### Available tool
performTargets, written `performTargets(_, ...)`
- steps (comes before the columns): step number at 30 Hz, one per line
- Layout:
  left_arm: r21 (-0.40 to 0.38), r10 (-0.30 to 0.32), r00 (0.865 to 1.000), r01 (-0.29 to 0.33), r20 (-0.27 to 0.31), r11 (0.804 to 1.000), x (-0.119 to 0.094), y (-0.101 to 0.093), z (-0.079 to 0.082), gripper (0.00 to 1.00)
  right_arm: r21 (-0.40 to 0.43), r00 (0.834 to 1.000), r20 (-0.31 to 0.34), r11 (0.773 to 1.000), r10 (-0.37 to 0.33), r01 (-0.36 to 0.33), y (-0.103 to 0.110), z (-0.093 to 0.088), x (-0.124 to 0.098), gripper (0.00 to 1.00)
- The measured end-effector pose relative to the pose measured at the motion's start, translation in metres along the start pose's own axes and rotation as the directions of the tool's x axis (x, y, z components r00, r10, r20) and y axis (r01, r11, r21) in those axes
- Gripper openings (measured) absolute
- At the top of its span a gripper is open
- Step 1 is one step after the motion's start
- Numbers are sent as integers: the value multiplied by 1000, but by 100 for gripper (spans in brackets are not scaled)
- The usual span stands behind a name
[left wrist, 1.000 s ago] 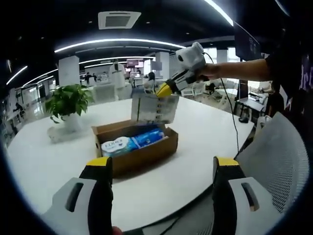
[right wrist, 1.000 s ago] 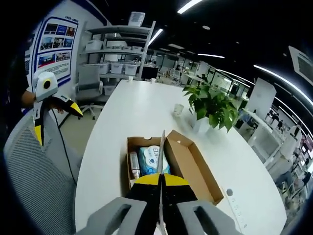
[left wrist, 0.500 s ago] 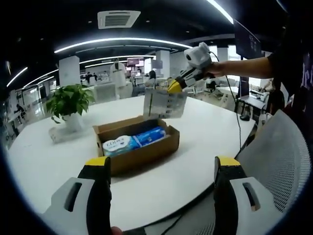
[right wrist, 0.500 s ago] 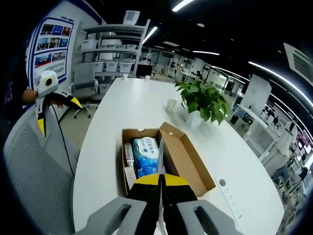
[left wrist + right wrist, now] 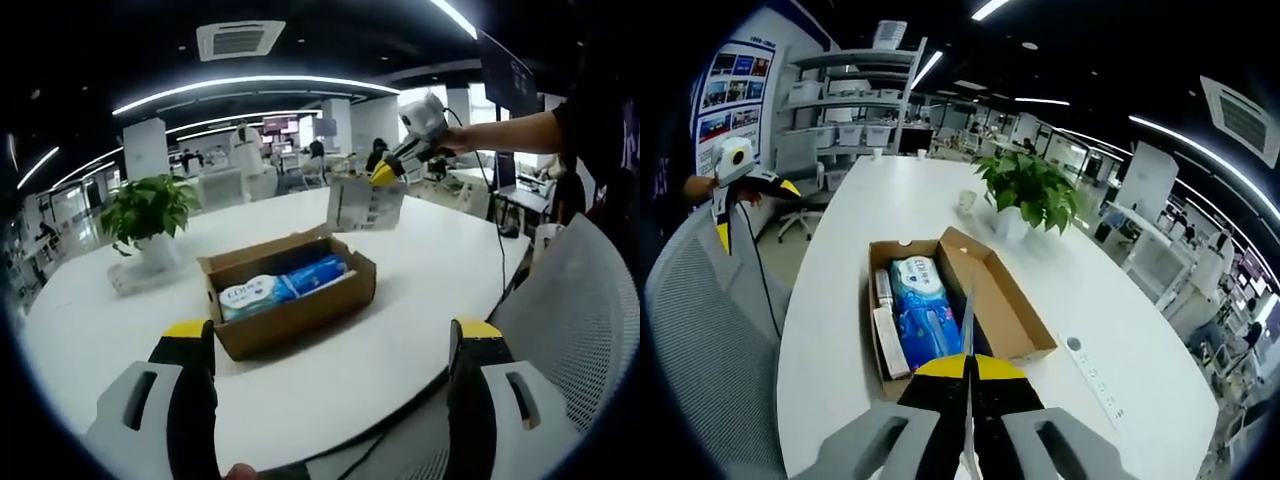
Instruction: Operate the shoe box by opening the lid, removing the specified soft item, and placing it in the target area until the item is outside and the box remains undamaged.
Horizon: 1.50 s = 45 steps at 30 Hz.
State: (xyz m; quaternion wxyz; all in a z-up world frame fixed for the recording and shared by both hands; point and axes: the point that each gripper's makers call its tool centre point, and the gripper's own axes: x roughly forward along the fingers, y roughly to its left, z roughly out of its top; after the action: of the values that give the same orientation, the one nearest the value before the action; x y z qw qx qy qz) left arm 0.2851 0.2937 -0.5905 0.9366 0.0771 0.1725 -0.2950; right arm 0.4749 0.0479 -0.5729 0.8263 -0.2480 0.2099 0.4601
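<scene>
An open brown shoe box (image 5: 290,295) (image 5: 885,345) sits on the white round table (image 5: 400,260), its lid (image 5: 1000,305) folded flat beside it. Inside lie a blue soft pack (image 5: 315,275) (image 5: 925,310) and a white-and-blue pack (image 5: 250,295). My right gripper (image 5: 385,172) (image 5: 967,365) is shut on a flat grey card (image 5: 365,205), held in the air beyond the box's right end. In the right gripper view the card (image 5: 967,315) shows edge-on. My left gripper (image 5: 332,335) (image 5: 740,190) hangs open off the table's near edge, holding nothing.
A potted plant (image 5: 150,205) (image 5: 1025,190) stands on the table behind the box, with a small cup (image 5: 967,200) near it. A white power strip (image 5: 1095,375) lies by the table edge. A grey mesh chair (image 5: 570,300) (image 5: 700,340) is close to the person.
The right gripper has carried the grey card to the right, away from above the box. The box and its contents have stayed put. My left gripper stays open.
</scene>
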Motion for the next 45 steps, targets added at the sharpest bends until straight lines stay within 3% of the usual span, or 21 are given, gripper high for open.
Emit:
performTargets(7,5,-11,1000,11,-17,1000,1,-2,-2,94,13,1000,-14,1000,-17,17,-9,-18,-10,0)
performTargets(18,12,-10,999,11,-34,1000,1,-2,-4,93,8,999,-48,1000,-11,12,-12,-46,-8,0)
performTargets(39,3,-5,999,5,-47,1000,2,-1,-6,92,-89,984,-169,993,64,-80,-1,-94,35,0)
performTargets(45,0,-6,999,6,-51,1000,3,-1,-7,91,-115,980,-186,989,71,-94,-1,-100,40,0)
